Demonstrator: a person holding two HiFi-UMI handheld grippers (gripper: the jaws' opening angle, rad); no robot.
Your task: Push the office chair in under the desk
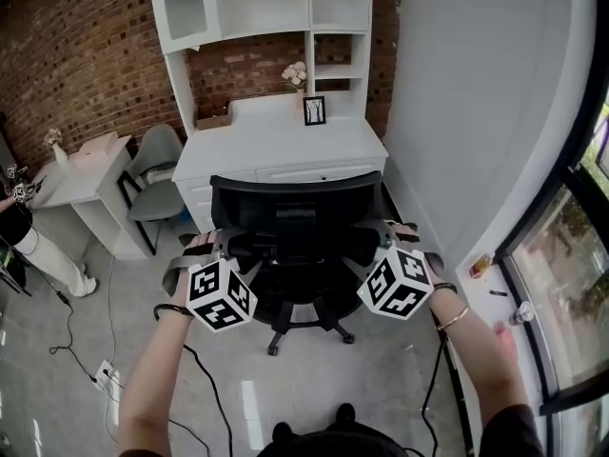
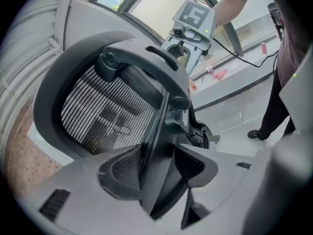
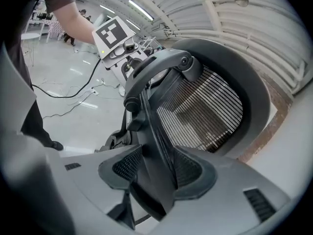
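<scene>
The office chair (image 1: 295, 208) is seen at the middle of the head view, its back turned to the camera and its star base (image 1: 306, 327) set on the grey floor. The left edge of its backrest is gripped by the left gripper (image 1: 214, 241) and the right edge by the right gripper (image 1: 390, 236). In the left gripper view the backrest frame (image 2: 161, 131) is clamped between the fingers (image 2: 122, 173). The same is shown in the right gripper view, where the fingers (image 3: 191, 170) are closed on the frame (image 3: 156, 131).

Directly above the chair in the picture, the white desk (image 1: 304, 172) is placed against a brick wall (image 1: 76, 55). The space beneath it is hidden by the backrest. On its tabletop (image 1: 276, 141) a picture frame (image 1: 314, 109), a vase of flowers (image 1: 296, 72) and a low box (image 1: 214, 120) are kept towards the back, under a white shelf unit (image 1: 257, 8).

A grey chair (image 1: 157, 174) is stood just left of the desk, apart from the office chair. Beside it a small white table (image 1: 90, 174) is found. A person (image 1: 19, 227) is partly seen at the left edge. Cables (image 1: 67, 331) and a power strip (image 1: 105, 374) are laid at lower left. A white wall (image 1: 476, 93) and a window (image 1: 571, 284) are found to the right.
</scene>
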